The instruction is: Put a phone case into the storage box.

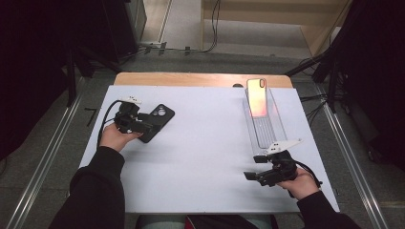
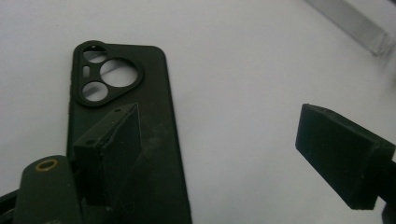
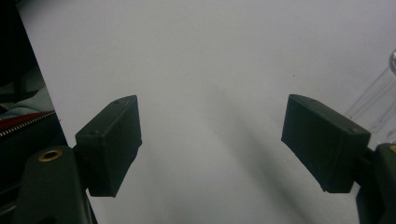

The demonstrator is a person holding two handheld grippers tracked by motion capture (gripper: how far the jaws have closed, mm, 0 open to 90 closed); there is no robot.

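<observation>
We hold the left gripper (image 1: 145,125) over the black phone case (image 2: 122,135) lying flat on the table's left side, jaws wide and gripping nothing, case's long axis running away along them, while the right gripper (image 1: 251,167) waits open, empty, well apart.

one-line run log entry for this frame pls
left claw: open, over black phone case, not gripping | right claw: open, nothing between jaws, above white table | phone: leaning in clear tray

White table (image 1: 200,157), black phone case (image 1: 159,121) at left, clear tray (image 1: 279,125) at right
</observation>
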